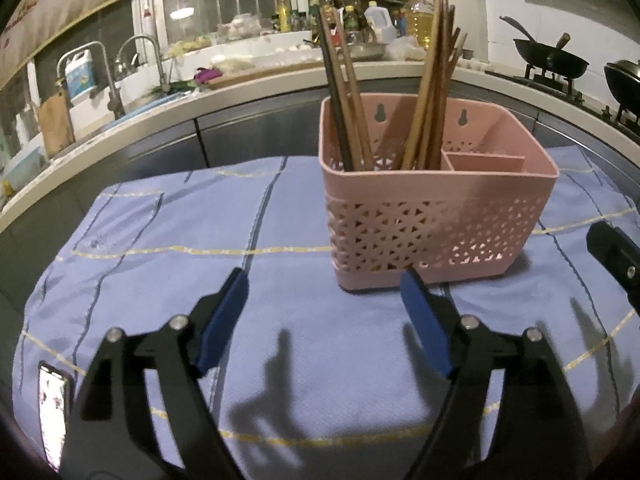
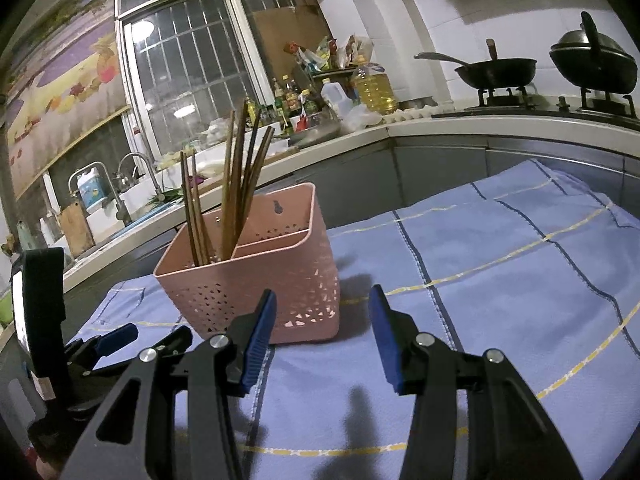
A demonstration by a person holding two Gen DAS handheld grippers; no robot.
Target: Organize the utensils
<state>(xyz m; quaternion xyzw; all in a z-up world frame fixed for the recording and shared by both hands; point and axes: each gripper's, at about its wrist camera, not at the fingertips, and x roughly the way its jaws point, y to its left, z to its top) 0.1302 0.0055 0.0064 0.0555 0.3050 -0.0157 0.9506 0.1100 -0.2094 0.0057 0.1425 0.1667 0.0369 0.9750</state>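
A pink perforated utensil basket (image 1: 436, 216) (image 2: 248, 284) stands upright on a blue checked cloth (image 1: 160, 240) (image 2: 500, 280). Several wooden chopsticks (image 1: 348, 92) (image 2: 240, 184) stand in its larger compartment, and the smaller divided compartment looks empty. My left gripper (image 1: 324, 280) is open just in front of the basket's near left corner, with nothing between its blue pads. My right gripper (image 2: 323, 292) is also open and empty, close to the basket's right side. In the right wrist view the left gripper (image 2: 116, 336) shows at the lower left.
A kitchen counter (image 2: 420, 124) curves behind the cloth, with a sink and taps (image 1: 136, 60) at the left, bottles (image 2: 372, 88) in the middle, and woks (image 2: 500, 70) on a stove at the right. A lit phone (image 1: 52, 412) sits at the lower left.
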